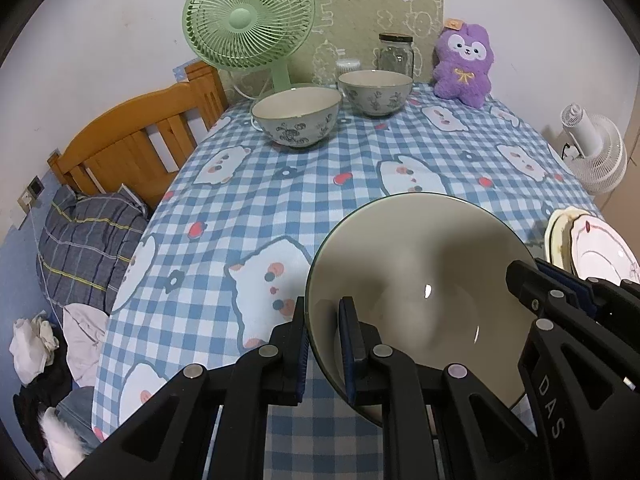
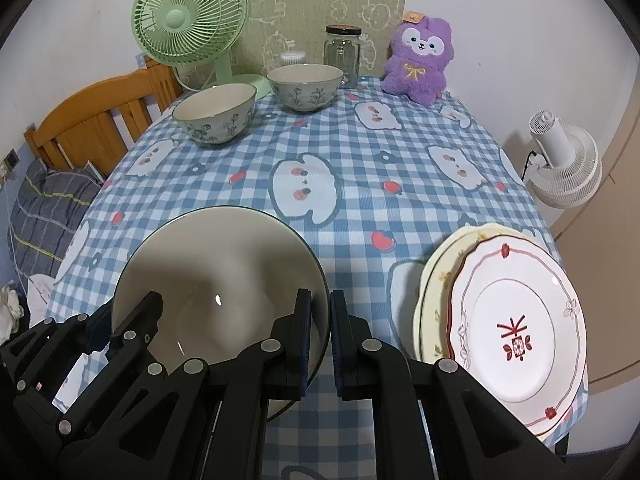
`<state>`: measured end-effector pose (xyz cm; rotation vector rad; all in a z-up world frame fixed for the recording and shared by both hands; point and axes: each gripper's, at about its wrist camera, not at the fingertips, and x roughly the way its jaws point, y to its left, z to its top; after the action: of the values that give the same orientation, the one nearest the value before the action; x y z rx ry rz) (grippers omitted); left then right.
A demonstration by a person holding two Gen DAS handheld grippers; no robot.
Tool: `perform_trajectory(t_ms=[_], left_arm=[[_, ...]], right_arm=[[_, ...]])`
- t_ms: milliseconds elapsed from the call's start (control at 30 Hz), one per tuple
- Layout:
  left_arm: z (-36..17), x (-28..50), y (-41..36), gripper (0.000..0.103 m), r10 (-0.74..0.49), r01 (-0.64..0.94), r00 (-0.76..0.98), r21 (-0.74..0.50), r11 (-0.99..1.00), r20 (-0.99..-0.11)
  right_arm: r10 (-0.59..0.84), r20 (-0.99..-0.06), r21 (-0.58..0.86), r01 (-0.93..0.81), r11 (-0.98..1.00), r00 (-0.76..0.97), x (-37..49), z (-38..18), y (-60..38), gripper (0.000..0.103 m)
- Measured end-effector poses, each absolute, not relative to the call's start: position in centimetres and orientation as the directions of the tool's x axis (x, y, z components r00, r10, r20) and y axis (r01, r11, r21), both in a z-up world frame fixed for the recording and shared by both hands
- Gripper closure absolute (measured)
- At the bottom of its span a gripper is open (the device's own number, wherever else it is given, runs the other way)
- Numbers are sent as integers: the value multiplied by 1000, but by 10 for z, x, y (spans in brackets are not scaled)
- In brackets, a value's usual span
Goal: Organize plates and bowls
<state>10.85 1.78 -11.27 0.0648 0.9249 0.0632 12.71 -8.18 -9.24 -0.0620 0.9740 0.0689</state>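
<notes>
A large cream bowl with a dark rim [image 1: 424, 280] [image 2: 216, 272] is near the front of the checked table. My left gripper [image 1: 324, 344] straddles its left rim, one finger inside and one outside, close around the wall. My right gripper [image 2: 320, 340] straddles its right rim the same way. Each gripper also shows in the other's view. Two floral bowls [image 1: 298, 116] [image 1: 376, 92] stand apart at the back. A stack of plates [image 2: 516, 328] lies at the front right, a white red-patterned plate on top.
A green fan [image 2: 190, 20], a glass jar [image 2: 342, 56] and a purple plush toy [image 2: 420, 60] stand along the back edge. A wooden bed frame [image 1: 132, 136] is left of the table. A white fan [image 2: 564, 160] stands to the right.
</notes>
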Motion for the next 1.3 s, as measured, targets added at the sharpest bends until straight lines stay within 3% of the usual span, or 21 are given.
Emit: perform_trajectory(t_ms=[400,500,667,767,1100,1300], left_arm=[[-121,110,18,90,59,-6,592,68,998,-804],[-121,110,15,75,35,17,593,56,998,-805],[-115,107,10,60,34,35,612,69,997,-790],[-112,107,10,39,32,38,618,71,997,-786],[-97,96,10,18,35,53,645,90,995,-763],[-85,93,14,17,37,38,656,82,996,-754]], right_arm=[[33,-834,-11,-76,997,550,127,-102,-84,91],[41,-831,2,-72,997,554,127,-102,-84,91],[43,-829,3,-72,997,558,125,-100,-85,90],[33,-821,-14,-78,997,570,124,-95,-85,90],[44,-808,-19,-101,995,587,116,-83,-89,89],[22,-774,-41,-85,996,633,109,-67,-95,53]])
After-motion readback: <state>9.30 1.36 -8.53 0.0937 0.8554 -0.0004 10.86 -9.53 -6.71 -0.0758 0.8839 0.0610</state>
